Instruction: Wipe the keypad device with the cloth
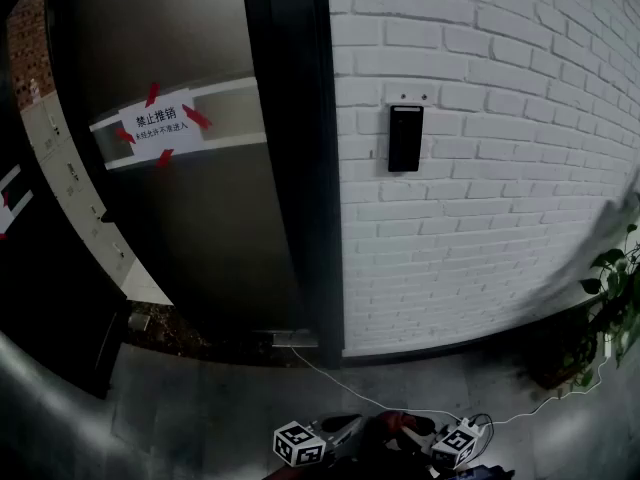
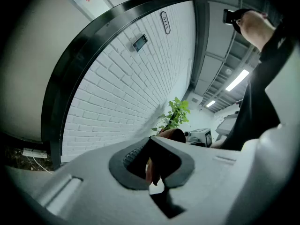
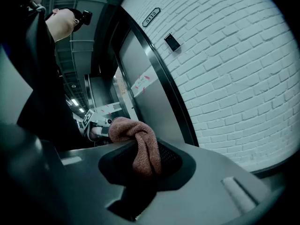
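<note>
The black keypad device [image 1: 405,138] hangs on the white brick wall right of the door; it shows small and high in the left gripper view [image 2: 139,42] and the right gripper view [image 3: 172,42]. Both grippers are low at the bottom edge of the head view, far below the keypad. A reddish-brown cloth [image 1: 400,425] bridges them. My right gripper [image 3: 143,165] is shut on the cloth [image 3: 140,149], which bunches up past the jaws. My left gripper [image 2: 152,165] has its jaws nearly together with a sliver of cloth [image 2: 150,170] pinched between them. In the head view the left gripper [image 1: 350,426] and right gripper [image 1: 425,430] sit close together.
A grey metal door [image 1: 190,218] with a white notice [image 1: 160,123] fills the left, framed by a black post [image 1: 295,148]. A white cable [image 1: 350,388] runs across the floor. A potted plant [image 1: 610,288] stands at the wall's right end. A person's dark sleeve [image 2: 262,93] is close.
</note>
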A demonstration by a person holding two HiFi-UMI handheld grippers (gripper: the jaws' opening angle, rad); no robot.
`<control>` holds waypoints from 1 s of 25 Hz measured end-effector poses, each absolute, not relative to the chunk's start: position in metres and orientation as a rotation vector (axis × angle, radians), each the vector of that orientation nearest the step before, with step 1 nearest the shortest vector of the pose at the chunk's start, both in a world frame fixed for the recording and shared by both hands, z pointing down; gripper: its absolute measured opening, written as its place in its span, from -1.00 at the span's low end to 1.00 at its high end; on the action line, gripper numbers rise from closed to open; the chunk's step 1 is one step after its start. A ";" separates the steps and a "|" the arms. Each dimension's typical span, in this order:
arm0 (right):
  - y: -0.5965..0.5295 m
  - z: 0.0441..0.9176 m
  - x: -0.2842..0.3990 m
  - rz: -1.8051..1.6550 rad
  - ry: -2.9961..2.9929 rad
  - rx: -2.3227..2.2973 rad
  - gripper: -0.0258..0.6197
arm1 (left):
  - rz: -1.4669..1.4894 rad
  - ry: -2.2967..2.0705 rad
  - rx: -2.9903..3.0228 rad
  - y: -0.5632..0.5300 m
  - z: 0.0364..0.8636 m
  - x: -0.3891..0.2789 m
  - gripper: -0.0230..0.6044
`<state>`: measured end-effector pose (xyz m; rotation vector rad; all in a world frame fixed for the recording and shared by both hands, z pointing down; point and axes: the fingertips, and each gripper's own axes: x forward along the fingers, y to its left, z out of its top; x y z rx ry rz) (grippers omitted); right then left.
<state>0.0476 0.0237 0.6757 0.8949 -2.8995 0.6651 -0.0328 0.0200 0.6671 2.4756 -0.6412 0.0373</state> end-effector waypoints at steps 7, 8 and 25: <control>-0.038 0.672 0.057 0.605 -2.914 0.785 -0.65 | 0.027 -0.693 2.464 -0.041 0.650 -0.025 -0.91; -0.050 0.667 0.058 0.598 -2.916 0.769 -0.65 | 0.027 -0.703 2.468 -0.053 0.648 -0.023 -0.92; -0.274 0.504 0.119 0.156 -3.122 0.674 -0.65 | -0.054 -0.769 2.500 -0.174 0.612 0.012 -0.92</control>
